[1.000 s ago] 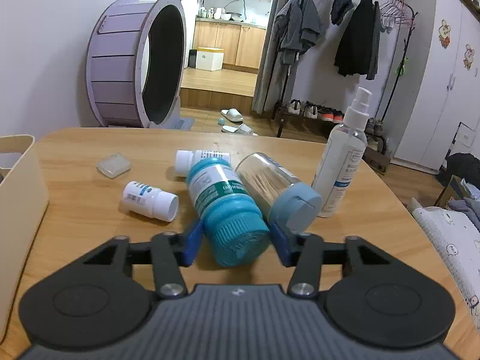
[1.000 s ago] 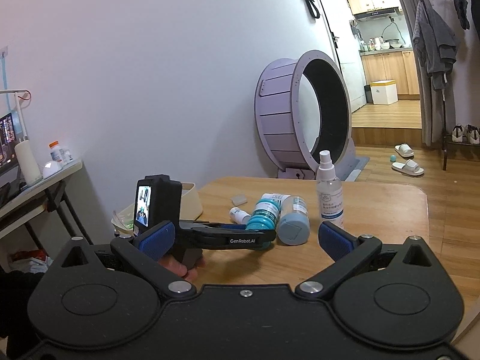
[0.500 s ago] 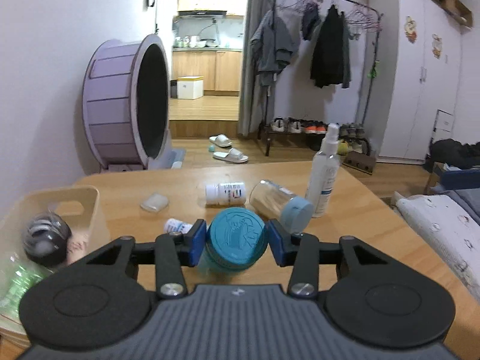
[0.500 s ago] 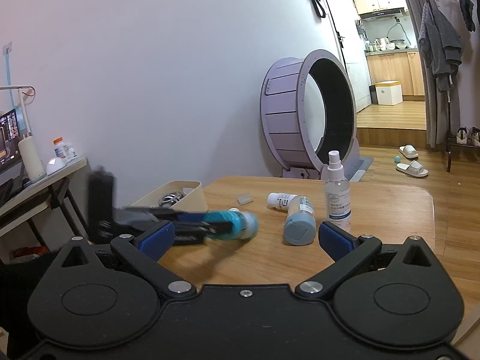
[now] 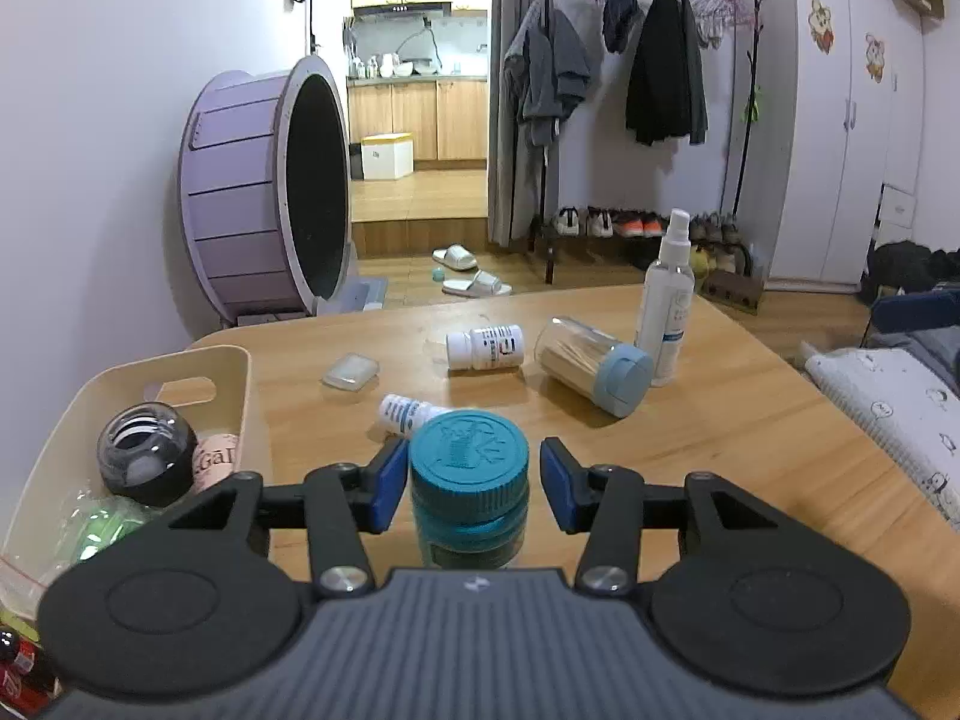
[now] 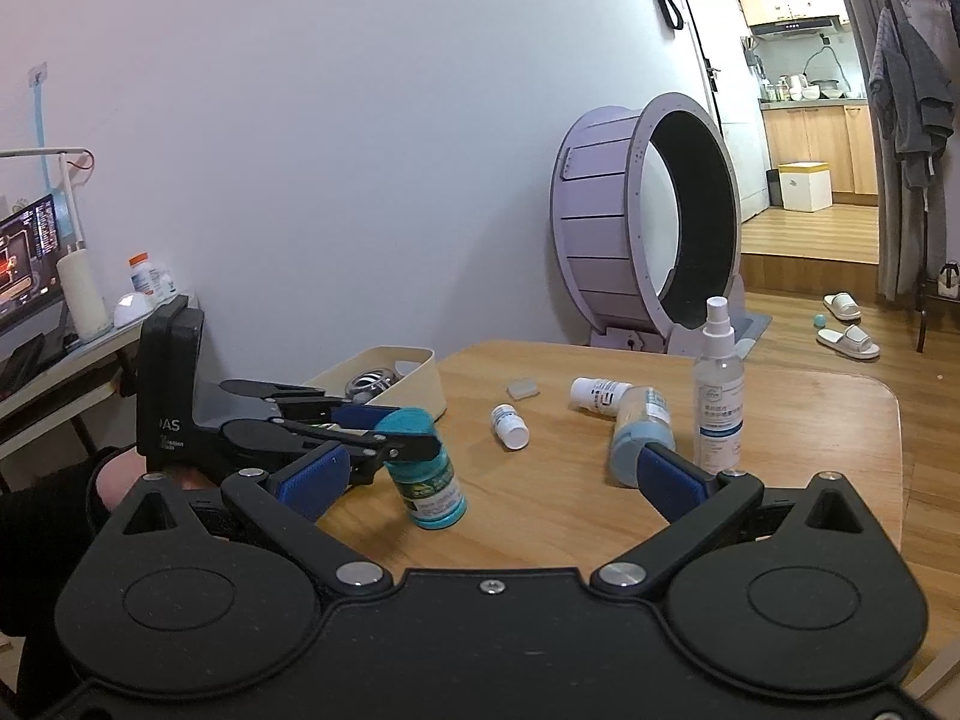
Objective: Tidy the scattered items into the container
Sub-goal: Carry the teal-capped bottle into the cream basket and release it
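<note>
Left claw [image 5: 468,483] is opening around the teal-capped bottle [image 5: 468,480], which stands upright on the desk [image 5: 720,438] just beside the cream container [image 5: 246,384]; its pads look clear of the cap. Right claw [image 6: 489,471] hangs released, holding nothing.

The left wrist view looks slightly downward along its own hand-held gripper [image 5: 468,483], low and close over the light wooden table [image 5: 720,450], facing the doorway. The right wrist view sits further back, facing the white wall, and shares that table [image 6: 780,420].
</note>
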{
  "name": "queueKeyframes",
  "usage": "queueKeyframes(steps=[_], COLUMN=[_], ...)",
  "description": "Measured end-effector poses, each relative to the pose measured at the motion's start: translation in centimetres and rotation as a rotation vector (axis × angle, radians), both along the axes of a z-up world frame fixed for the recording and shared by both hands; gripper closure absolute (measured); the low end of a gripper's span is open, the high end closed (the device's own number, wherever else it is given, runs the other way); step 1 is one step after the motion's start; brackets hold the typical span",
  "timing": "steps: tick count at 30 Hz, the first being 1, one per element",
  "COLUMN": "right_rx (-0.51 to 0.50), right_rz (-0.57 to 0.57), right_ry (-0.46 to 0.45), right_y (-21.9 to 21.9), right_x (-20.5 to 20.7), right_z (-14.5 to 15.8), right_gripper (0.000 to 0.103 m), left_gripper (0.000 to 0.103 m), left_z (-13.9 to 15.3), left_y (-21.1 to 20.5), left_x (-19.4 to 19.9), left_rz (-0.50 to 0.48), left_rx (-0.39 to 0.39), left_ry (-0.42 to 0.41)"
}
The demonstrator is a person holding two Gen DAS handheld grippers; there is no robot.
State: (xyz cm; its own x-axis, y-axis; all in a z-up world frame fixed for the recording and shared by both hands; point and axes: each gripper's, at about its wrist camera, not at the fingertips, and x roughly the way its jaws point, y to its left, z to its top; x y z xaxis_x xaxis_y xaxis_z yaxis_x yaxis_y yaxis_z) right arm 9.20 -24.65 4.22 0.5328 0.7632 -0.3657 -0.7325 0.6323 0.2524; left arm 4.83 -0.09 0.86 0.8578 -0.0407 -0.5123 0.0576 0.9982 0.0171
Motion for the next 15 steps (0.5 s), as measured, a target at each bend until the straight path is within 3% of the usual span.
queueKeyframes(steps=[7,15], right_rx=[-0.002,-0.022], right_rz=[0.012,0.03], right_ry=[0.001,0.005], right_y=[0.4,1.3], right_x=[-0.1,-0.1], right_z=[0.1,-0.2], right_gripper=[0.0,0.0], left_gripper=[0.042,0.043], left_z=[-0.2,-0.9], left_y=[-0.5,-0.3], left_x=[-0.7,0.4], left_rz=[-0.039,-0.027], left_rx=[0.081,0.068], left_ry=[-0.015,-0.012])
